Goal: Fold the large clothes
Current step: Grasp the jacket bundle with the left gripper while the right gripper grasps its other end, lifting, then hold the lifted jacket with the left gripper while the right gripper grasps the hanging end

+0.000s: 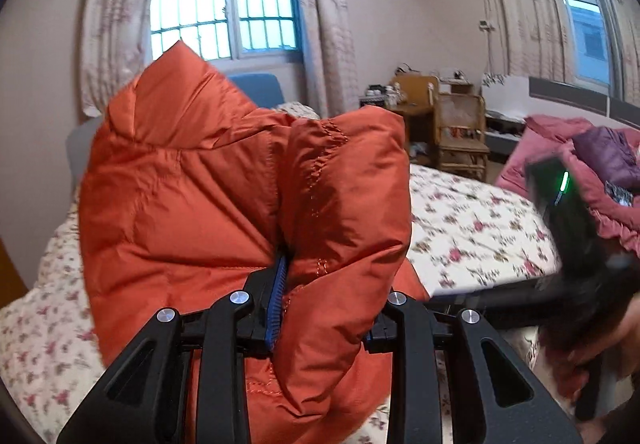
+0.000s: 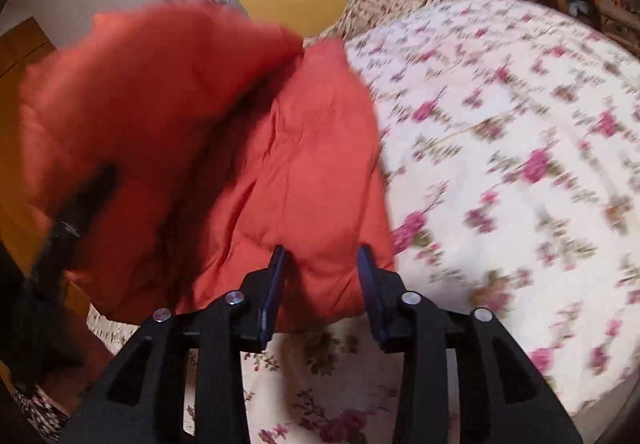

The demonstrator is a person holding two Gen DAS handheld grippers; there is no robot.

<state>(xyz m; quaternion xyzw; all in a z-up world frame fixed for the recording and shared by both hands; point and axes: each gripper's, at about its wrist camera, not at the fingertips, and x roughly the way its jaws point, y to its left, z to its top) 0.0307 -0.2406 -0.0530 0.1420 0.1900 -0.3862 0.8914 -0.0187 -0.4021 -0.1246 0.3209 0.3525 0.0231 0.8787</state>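
Pinching puffy, quilted orange jacket (image 1: 224,180) folds, left gripper (image 1: 324,308) lifts them; right gripper (image 2: 324,284) straddles its edge, spread.

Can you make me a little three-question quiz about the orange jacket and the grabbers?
1. True or false: the left gripper has the orange jacket between its fingers.
2. What lies under the jacket: A) flowered bedspread B) wooden table C) carpet?
3. Which gripper looks blurred by motion?

Key: 1 true. 2 A. 3 the right gripper, with jacket fabric between its fingers too.
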